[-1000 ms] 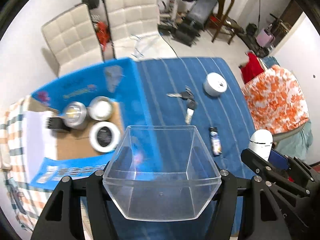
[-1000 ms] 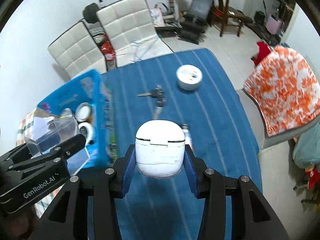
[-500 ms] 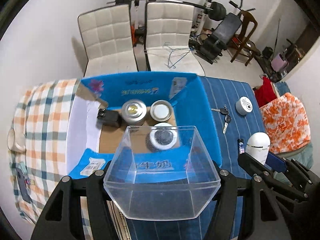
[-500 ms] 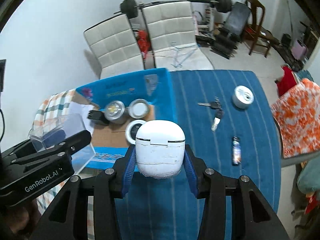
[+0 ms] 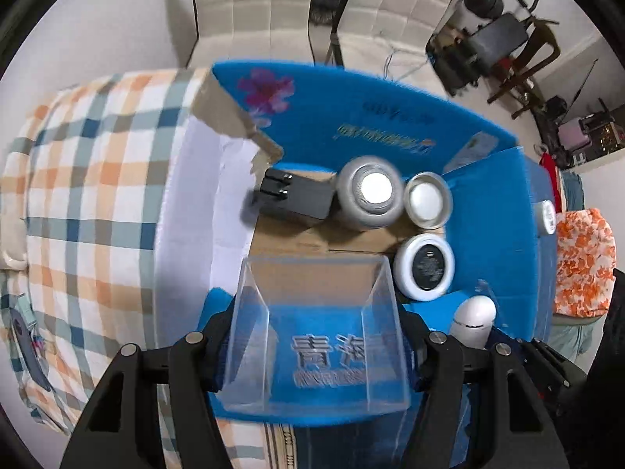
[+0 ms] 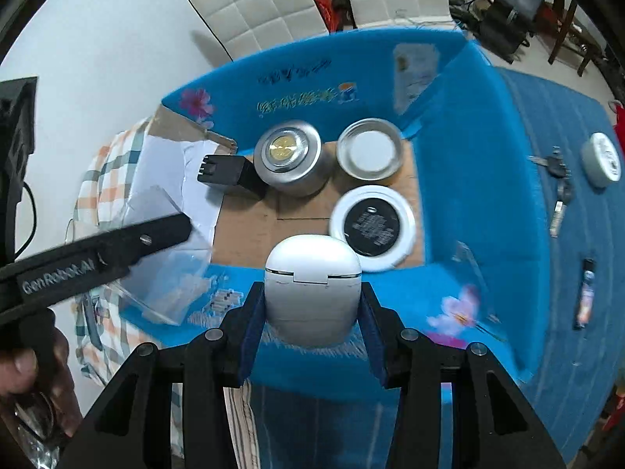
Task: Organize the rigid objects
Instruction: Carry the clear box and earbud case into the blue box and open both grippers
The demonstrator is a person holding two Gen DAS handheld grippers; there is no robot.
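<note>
My left gripper (image 5: 316, 336) is shut on a clear plastic box (image 5: 316, 332), held over the near wall of an open blue cardboard box (image 5: 367, 125). My right gripper (image 6: 312, 305) is shut on a white earbud case (image 6: 312, 285), also above that near wall; the case (image 5: 474, 314) shows at the right in the left wrist view. Inside the blue box (image 6: 484, 179) lie a black charger (image 6: 224, 170), a silver tin (image 6: 289, 156), a silver lid (image 6: 369, 152) and a white round tin with a black label (image 6: 371, 224).
The blue box rests between a checked cloth (image 5: 90, 179) and a blue striped cloth (image 6: 578, 258). On the blue cloth lie keys (image 6: 558, 179), a white round tin (image 6: 603, 158) and a small dark lighter (image 6: 586, 293). White chairs (image 6: 281, 8) stand behind. A hand (image 6: 35, 387) holds the left gripper.
Both grippers have moved left and forward, from over the blue striped cloth to above the blue box. The box contents now look much closer. Each grip is unchanged.
</note>
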